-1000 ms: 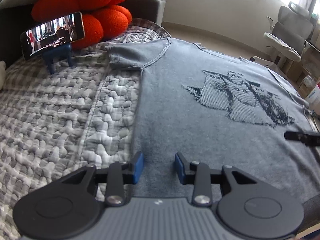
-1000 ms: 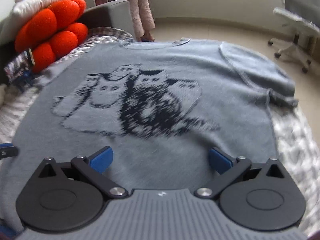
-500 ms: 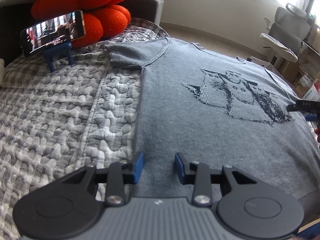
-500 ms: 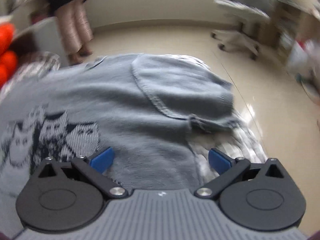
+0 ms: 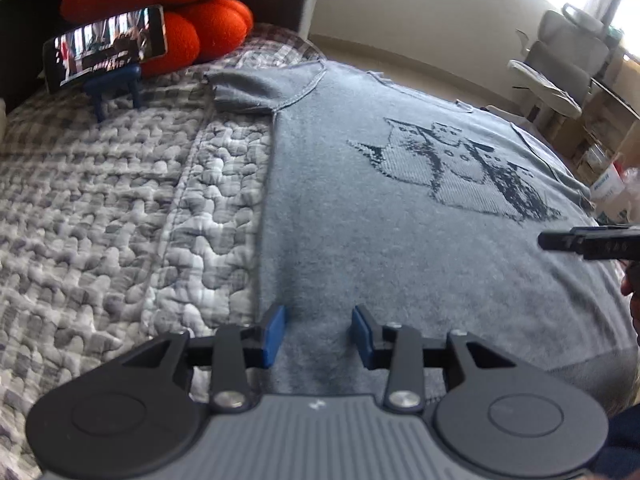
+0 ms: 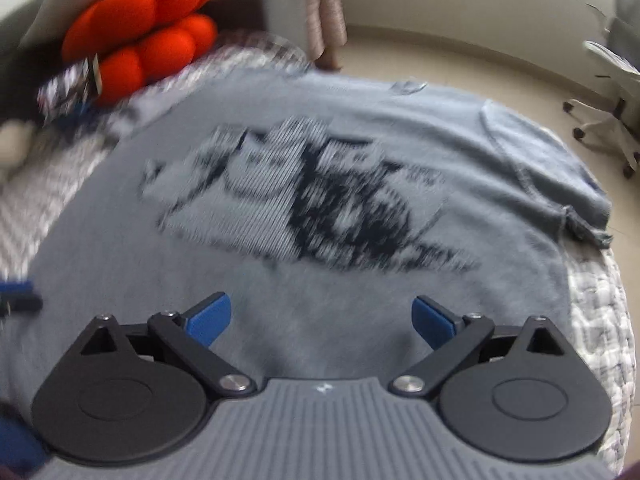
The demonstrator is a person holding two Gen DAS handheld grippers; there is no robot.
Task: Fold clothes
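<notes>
A grey short-sleeved knit sweater [image 5: 360, 220] with a dark cat print lies flat, front up, on a quilted bed cover [image 5: 100, 220]. It also shows in the right wrist view [image 6: 320, 168], blurred. My left gripper [image 5: 318, 334] is open over the sweater's lower left part near its side edge, holding nothing. My right gripper [image 6: 322, 318] is wide open over the sweater's lower middle, holding nothing. One of its fingers [image 5: 576, 240] shows at the right of the left wrist view.
A phone [image 5: 106, 48] on a blue stand and an orange knotted cushion [image 5: 168, 12] sit at the bed's far left. Office chairs [image 5: 560, 64] and boxes stand on the floor to the right. A person's legs [image 6: 326, 12] stand beyond the bed.
My right gripper swung right toward the sweater's right sleeve, then back over the print. My left gripper has barely moved. Both stayed open.
</notes>
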